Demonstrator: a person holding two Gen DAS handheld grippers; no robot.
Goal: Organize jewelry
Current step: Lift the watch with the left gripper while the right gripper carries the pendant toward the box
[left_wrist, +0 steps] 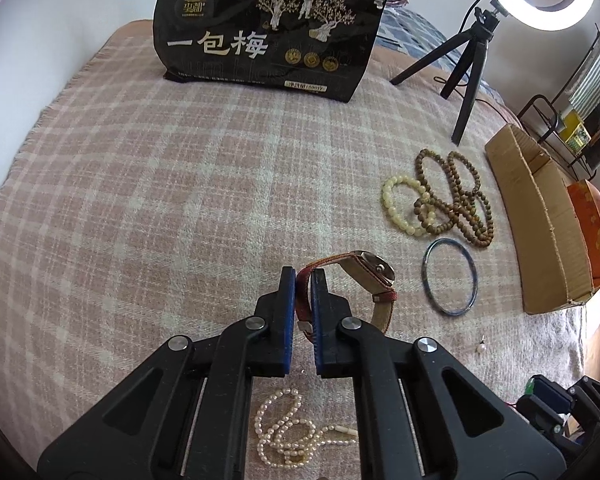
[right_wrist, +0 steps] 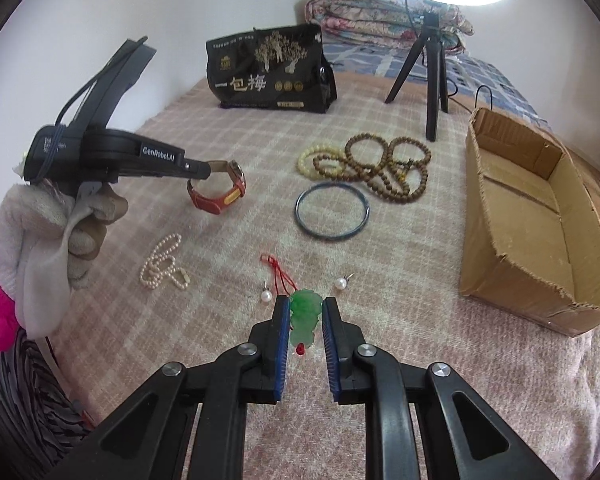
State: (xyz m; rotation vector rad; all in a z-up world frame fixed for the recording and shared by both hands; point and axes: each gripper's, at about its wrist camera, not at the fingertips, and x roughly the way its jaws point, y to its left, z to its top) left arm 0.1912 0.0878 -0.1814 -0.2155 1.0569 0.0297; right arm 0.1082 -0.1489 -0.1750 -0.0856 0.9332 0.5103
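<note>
My left gripper (left_wrist: 303,274) is shut on the red strap of a wristwatch (left_wrist: 374,270) and holds it above the checked blanket; it also shows in the right wrist view (right_wrist: 208,170) with the watch (right_wrist: 220,190). My right gripper (right_wrist: 306,304) stands around a green jade pendant (right_wrist: 306,316) with a red cord, jaws apart with a gap on the right side. A pearl necklace (right_wrist: 164,264), two pearl earrings (right_wrist: 266,295) (right_wrist: 341,282), a blue bangle (right_wrist: 332,212), wooden bead strands (right_wrist: 384,168) and a cream bead bracelet (right_wrist: 310,158) lie on the blanket.
An open cardboard box (right_wrist: 540,232) lies at the right. A black snack bag (right_wrist: 268,72) stands at the back. A ring light on a tripod (right_wrist: 432,64) stands behind the beads. Folded quilts (right_wrist: 380,12) lie at the far back.
</note>
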